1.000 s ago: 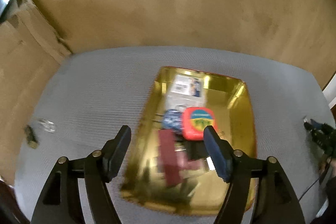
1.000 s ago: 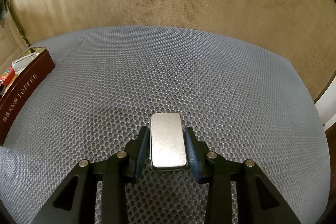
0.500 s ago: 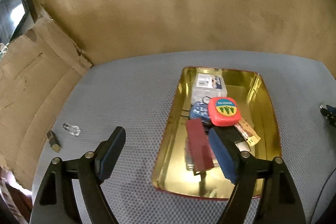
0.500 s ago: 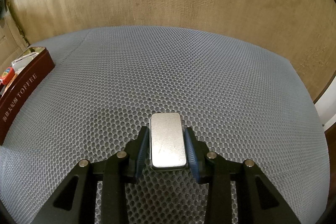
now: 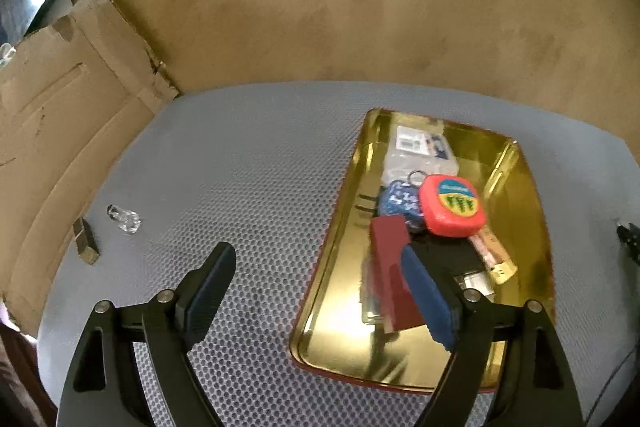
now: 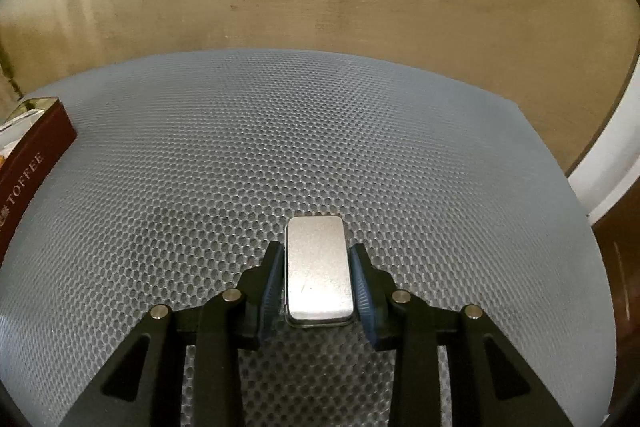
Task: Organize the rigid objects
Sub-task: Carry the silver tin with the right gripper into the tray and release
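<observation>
On a grey mesh mat [image 6: 320, 131], the right gripper [image 6: 319, 279] clamps a plain silver tin [image 6: 319, 273] while the left gripper [image 5: 316, 291], jaws just widened and empty, hovers beside a gold-lined tray [image 5: 520, 219] lettered "TOFFEE".

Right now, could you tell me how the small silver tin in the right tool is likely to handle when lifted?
The silver tin looks rigid, so it probably won't flex. Its smooth metal sides may slip between the right tool pads. Being flat, it shouldn't roll on the mesh mat.
</observation>
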The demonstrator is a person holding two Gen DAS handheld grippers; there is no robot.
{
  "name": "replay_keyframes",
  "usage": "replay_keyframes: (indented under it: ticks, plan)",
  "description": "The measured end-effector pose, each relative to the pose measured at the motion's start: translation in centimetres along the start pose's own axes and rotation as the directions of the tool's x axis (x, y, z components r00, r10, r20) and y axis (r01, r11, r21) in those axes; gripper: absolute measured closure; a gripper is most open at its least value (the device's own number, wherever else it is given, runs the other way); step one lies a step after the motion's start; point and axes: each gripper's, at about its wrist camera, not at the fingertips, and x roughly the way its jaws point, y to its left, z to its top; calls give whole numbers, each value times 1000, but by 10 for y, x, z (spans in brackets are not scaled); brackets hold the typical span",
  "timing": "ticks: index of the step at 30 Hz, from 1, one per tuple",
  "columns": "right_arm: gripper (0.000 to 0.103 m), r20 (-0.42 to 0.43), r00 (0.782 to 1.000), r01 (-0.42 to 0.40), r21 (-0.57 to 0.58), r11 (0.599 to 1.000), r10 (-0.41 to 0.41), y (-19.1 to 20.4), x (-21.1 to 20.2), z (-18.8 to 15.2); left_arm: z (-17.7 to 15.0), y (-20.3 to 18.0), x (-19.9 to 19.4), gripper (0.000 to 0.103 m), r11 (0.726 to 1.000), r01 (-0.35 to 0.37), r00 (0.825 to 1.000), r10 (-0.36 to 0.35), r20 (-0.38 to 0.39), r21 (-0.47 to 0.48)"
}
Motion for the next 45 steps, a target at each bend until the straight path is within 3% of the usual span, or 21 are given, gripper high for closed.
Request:
replay_keyframes:
  ticks: [11,20,26,45]
  plan:
    - [69,0,999,-44,-33,998,44,27,-22,-4,-2,-9,-4,15,999,-3,1000,3,6,43]
    - [69,37,991,-124,-81,989,127,60,-48,9,0,2,-4,15,1000,-22,1000,22,5,-7]
    - [69,54,980,-182,-130,975,191,88,-67,18,2,15,-4,15,997,-14,1000,14,-1,-72]
    - [69,55,934,-326,-267,907,352,203,-107,48,4,24,-3,15,994,8,1000,-9,-11,-110]
